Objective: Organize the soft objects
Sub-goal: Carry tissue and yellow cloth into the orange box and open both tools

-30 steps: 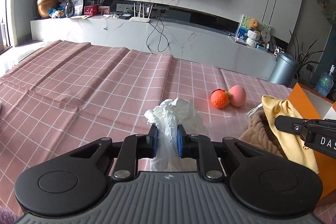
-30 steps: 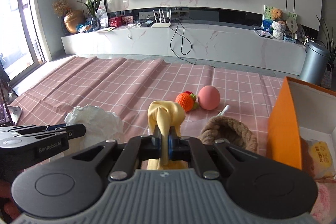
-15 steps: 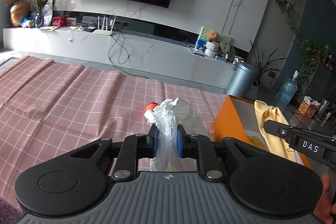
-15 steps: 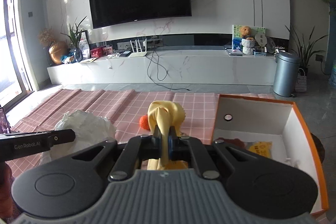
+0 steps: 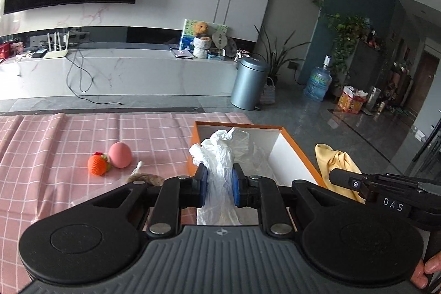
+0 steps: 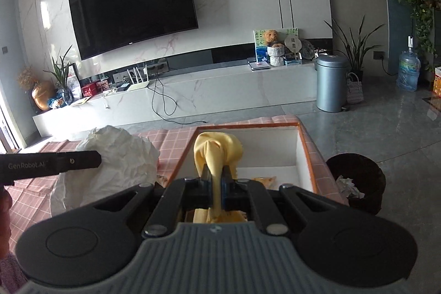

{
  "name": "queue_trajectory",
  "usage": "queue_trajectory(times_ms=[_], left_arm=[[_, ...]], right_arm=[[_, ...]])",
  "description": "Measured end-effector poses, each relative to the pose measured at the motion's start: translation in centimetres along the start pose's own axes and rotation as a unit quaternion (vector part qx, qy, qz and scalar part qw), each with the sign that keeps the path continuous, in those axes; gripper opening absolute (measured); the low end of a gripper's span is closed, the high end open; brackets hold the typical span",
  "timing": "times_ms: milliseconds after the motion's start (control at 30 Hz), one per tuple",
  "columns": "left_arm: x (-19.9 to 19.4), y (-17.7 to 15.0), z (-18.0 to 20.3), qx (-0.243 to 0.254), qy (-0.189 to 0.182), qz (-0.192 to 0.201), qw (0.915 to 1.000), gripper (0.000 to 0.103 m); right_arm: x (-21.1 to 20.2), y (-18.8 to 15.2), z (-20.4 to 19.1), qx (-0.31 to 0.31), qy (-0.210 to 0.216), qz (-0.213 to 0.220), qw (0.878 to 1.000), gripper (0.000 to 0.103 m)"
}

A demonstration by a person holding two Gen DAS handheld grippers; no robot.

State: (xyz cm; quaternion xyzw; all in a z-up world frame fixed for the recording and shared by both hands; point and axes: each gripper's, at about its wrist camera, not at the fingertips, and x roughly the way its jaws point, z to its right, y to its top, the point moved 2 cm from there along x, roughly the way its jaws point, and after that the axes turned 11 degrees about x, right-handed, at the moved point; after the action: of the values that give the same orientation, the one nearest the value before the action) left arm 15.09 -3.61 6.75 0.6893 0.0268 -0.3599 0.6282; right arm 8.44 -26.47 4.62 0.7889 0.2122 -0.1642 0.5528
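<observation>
Both claws have swung rightward since a second ago, so the orange-rimmed white cardboard box (image 5: pixel 286 153) now lies straight ahead of them. The left claw (image 5: pixel 219 188) is clamped on a crumpled white plastic bag (image 5: pixel 220 156) held over the box's near end. The right claw (image 6: pixel 217 190) pinches a soft yellow cloth (image 6: pixel 217 153) above the box interior. An orange crocheted ball (image 5: pixel 97 164), a pink egg-shaped toy (image 5: pixel 120 154) and a brown rope coil (image 5: pixel 146 179) rest on the pink checked surface (image 5: pixel 55 145).
</observation>
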Motion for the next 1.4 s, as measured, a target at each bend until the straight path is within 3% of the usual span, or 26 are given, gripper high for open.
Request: queue_trajectory(times_ms=[200,500,867,1200,1367,1400], left_arm=[[4.5,1.7,2.7,0.055,-0.017,-0.029,0.9979,0.02],[11.9,3.3,4.1,0.131,-0.006,-0.077,0.9884,0.02],[18.3,2.8,3.2,0.168,-0.002,-0.128,0.9773,0.02],[20.3,2.3,3.0,0.195,0.004,-0.146,0.9698,0.021],[20.5,1.9,2.9,0.197,0.007,-0.156,0.9679,0.029],[20.6,1.9,2.8,0.201,0.013,-0.154,0.9672,0.03]], right_arm=[[3.2,1.7,3.1,-0.013,-0.012,-0.035,0.999,0.003],[11.5,3.8,4.6,-0.068,-0.022,-0.098,0.993,0.004],[21.8,5.4,5.5,-0.14,-0.053,-0.167,0.975,0.004],[24.4,3.8,5.4,-0.197,-0.09,-0.183,0.959,0.007],[24.2,3.5,5.3,-0.203,-0.093,-0.179,0.958,0.013],[24.2,3.4,5.3,-0.204,-0.094,-0.178,0.958,0.02]])
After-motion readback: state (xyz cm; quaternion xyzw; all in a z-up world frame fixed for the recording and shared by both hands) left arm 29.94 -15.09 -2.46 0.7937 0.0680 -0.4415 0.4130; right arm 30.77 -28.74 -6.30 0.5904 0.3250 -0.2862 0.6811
